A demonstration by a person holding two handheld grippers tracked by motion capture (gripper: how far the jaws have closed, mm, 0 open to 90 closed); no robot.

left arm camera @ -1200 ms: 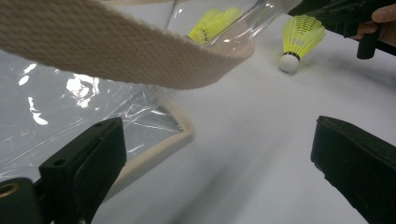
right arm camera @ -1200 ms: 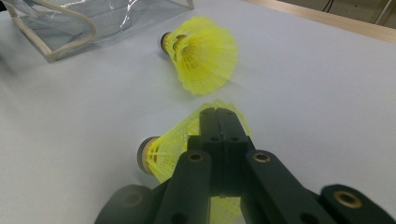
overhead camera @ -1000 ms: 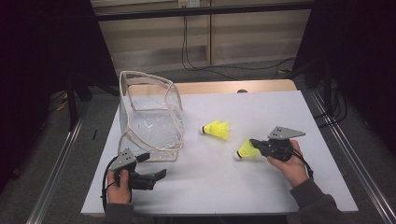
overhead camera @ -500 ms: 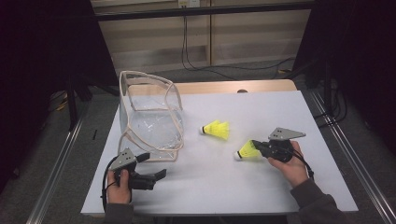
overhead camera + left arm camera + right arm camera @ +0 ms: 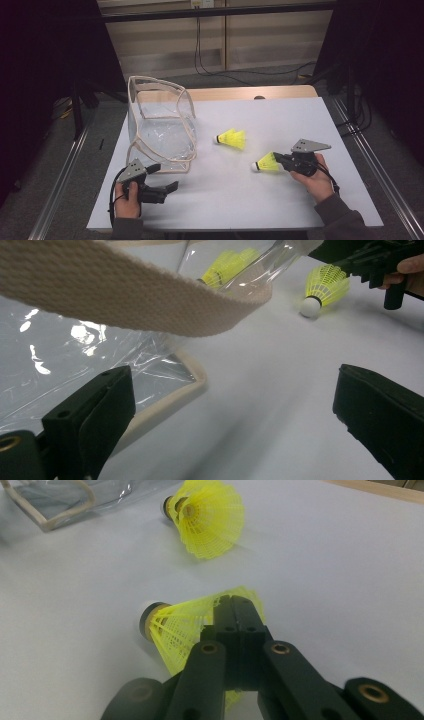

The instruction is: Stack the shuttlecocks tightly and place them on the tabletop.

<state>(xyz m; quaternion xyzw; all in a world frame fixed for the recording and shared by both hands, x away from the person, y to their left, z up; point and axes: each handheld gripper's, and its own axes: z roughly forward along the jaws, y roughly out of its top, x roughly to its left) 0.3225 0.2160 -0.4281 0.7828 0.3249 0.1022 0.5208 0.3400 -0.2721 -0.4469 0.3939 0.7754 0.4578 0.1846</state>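
Shuttlecock [image 5: 266,162] lies near the bench's right edge, long axis level, cork pointing left toward the clear bag [image 5: 162,131]. Your right tongs [image 5: 280,159] are clenched on its yellow skirt. Your left tongs [image 5: 167,178] gape wide, holding nothing, beside the bag. White bench [image 5: 280,120], dark room.

Shuttlecocks [image 5: 268,162] [image 5: 232,138]: neon yellow mesh skirts, white caps. Bag [image 5: 161,131]: clear plastic, beige webbing trim. Table [image 5: 300,115]: white, wooden far edge. Grippers [image 5: 280,159] [image 5: 165,180]: black, grey plates.
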